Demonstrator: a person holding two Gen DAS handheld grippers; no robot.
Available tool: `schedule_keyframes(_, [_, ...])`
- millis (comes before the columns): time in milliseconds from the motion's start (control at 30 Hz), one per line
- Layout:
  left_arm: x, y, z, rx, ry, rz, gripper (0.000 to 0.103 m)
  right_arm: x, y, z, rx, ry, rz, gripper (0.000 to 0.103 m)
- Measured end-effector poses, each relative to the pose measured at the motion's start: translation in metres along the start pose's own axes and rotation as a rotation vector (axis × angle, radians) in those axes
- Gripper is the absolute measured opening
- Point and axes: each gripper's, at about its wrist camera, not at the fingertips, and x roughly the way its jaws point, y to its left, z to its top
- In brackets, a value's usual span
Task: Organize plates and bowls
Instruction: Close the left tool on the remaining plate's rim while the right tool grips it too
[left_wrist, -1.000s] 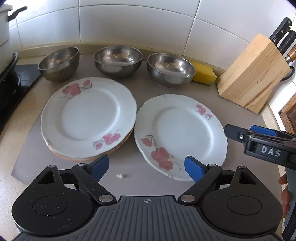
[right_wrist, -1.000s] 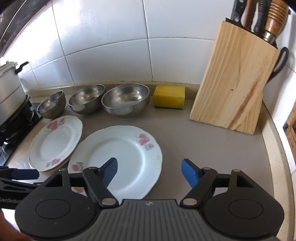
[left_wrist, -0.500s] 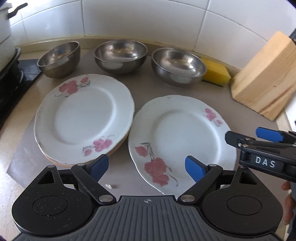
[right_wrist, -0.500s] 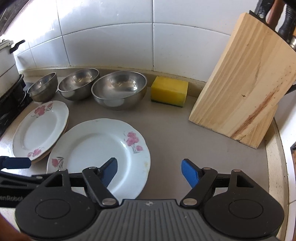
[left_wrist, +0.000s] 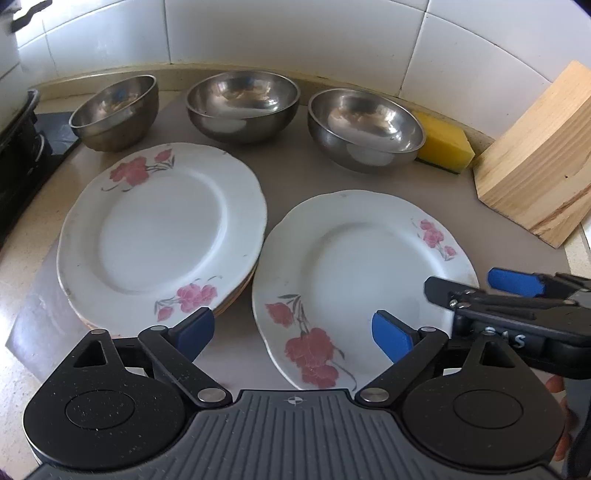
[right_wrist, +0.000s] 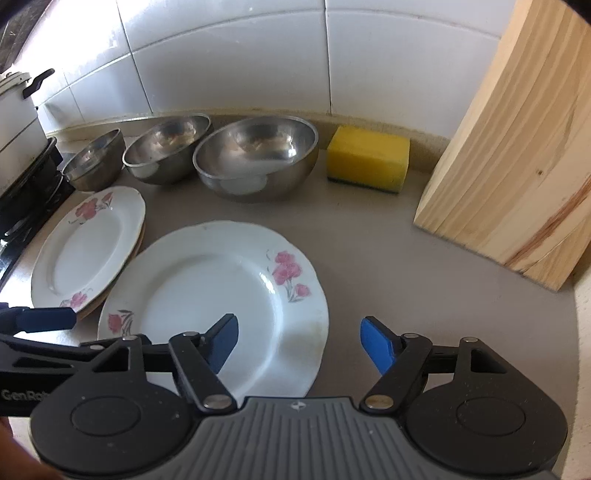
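Both grippers, left gripper (left_wrist: 293, 332) and right gripper (right_wrist: 299, 341), are held agape, empty, over the single floral plate (right_wrist: 218, 295); "GenRo" is legible on one body.

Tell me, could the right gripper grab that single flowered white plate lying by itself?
Probably yes. The right gripper is open, its fingers straddling the near right rim of the single flowered white plate, and nothing lies between them. Only the left gripper hovers close beside it.
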Motion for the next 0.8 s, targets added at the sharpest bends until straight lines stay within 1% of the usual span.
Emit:
schedule_keyframes(100, [0.003,-0.003,0.0,0.005,0.01,-0.005,0.09,0.005,-0.003,-0.002,0.018,0.019,0.005,0.053])
schedule_keyframes(367, [0.014,0.0,0.003,-0.028,0.057,-0.041,0.089,0.006,-0.004,0.0,0.009,0.017,0.012,0.041])
schedule_keyframes(533, [0.02,0.004,0.004,-0.044,0.074,-0.037,0.087,0.008,-0.003,0.002,0.005,0.02,0.013,0.041])
schedule_keyframes(700, [0.02,0.004,0.005,-0.033,0.07,-0.038,0.087,0.007,-0.003,0.002,0.0,0.027,0.015,0.041])
schedule_keyframes(800, [0.02,0.003,0.003,-0.02,0.065,-0.033,0.084,0.008,-0.003,0.002,0.006,0.026,0.021,0.04])
